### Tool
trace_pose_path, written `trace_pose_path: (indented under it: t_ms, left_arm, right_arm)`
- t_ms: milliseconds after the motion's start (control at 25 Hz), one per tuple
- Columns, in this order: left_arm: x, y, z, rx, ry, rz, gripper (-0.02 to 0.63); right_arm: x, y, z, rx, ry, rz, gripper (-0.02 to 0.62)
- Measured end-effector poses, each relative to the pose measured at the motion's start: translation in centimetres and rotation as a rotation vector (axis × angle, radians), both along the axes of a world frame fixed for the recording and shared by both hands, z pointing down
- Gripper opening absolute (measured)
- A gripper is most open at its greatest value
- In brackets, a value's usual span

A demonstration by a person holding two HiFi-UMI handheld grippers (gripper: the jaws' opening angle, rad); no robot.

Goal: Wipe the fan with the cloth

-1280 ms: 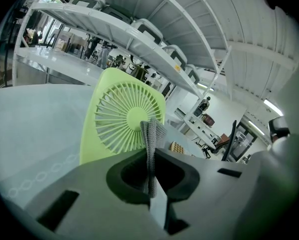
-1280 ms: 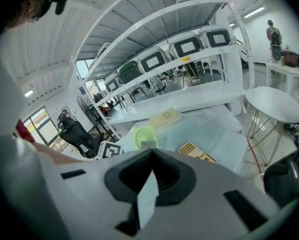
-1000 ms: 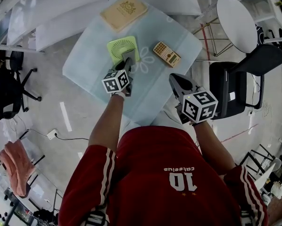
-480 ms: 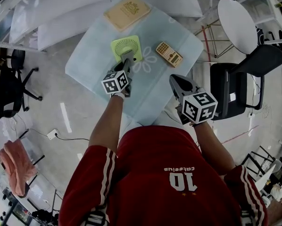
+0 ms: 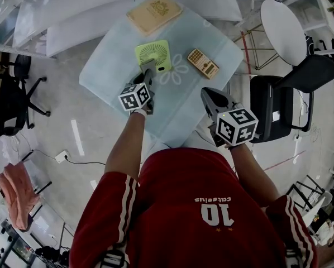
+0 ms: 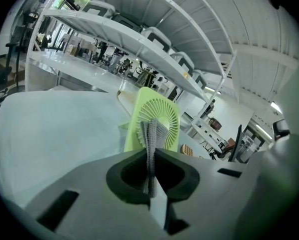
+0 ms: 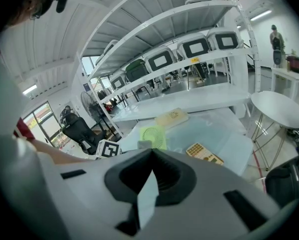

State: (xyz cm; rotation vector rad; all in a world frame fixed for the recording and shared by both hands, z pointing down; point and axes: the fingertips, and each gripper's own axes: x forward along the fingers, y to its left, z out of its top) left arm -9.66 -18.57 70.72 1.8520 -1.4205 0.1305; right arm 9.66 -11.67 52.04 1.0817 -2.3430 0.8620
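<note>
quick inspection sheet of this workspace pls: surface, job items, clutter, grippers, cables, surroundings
surface: table under a pale cover; no spills seen
job's things: green fan stands upright near the middle; grey cloth hangs before its grille, contact unclear
clutter: calculator right of the fan; tan case at the far edge
grippers: left gripper shut on the cloth; right gripper shut, empty, by the near edge
cables: one cable lower left, off the table
surroundings: office chair left; round table and black chair right; shelving beyond
</note>
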Motion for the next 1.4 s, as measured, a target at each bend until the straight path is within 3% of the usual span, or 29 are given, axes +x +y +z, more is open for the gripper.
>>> trace_pose_path:
  t_ms: [1400]
  left_arm:
    - [-5.9, 1.3, 0.0, -0.004, -0.039, -0.076, 0.020]
  right_arm:
    - [-1.9, 0.7, -0.5, 0.005, 0.004, -0.031, 0.005]
